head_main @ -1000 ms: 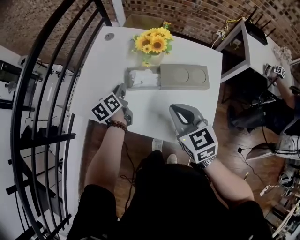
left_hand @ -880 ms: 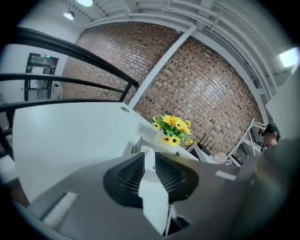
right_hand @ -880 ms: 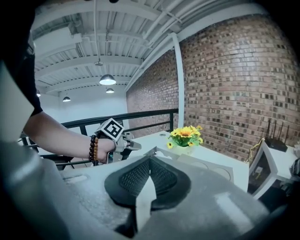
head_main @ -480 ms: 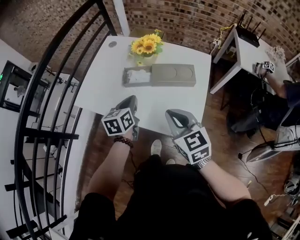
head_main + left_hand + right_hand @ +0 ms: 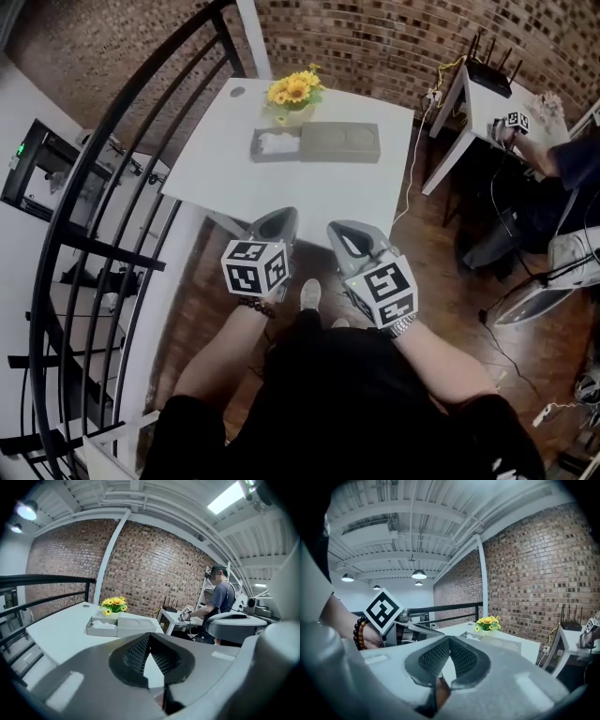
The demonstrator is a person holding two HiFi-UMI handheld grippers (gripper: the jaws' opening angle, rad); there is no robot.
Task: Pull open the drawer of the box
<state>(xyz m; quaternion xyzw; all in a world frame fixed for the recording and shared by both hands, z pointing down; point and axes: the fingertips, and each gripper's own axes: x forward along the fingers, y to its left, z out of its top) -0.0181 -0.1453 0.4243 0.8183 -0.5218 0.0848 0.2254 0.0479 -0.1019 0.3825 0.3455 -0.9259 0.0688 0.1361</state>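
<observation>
The grey box [image 5: 339,142] lies at the far side of the white table [image 5: 309,192], and its drawer [image 5: 275,145] stands pulled out to the left with white stuff inside. Both grippers hang in the air off the table's near edge, well short of the box. My left gripper [image 5: 279,217] is shut with nothing between its pads. Level with it on the right, my right gripper [image 5: 342,230] is also shut and empty. The left gripper view shows the box [image 5: 136,626] and drawer [image 5: 101,627] far beyond the closed tips [image 5: 150,637]. The right gripper [image 5: 450,640] view catches the left gripper [image 5: 408,627].
A vase of sunflowers [image 5: 292,92] stands just behind the box. A black railing [image 5: 112,187] runs along the left. To the right are a second white table [image 5: 478,94] and a seated person [image 5: 562,159]. Wooden floor lies below me.
I have backed away from the table. The left gripper has drawn back from beside the drawer to hang next to the right one, and its jaws have closed.
</observation>
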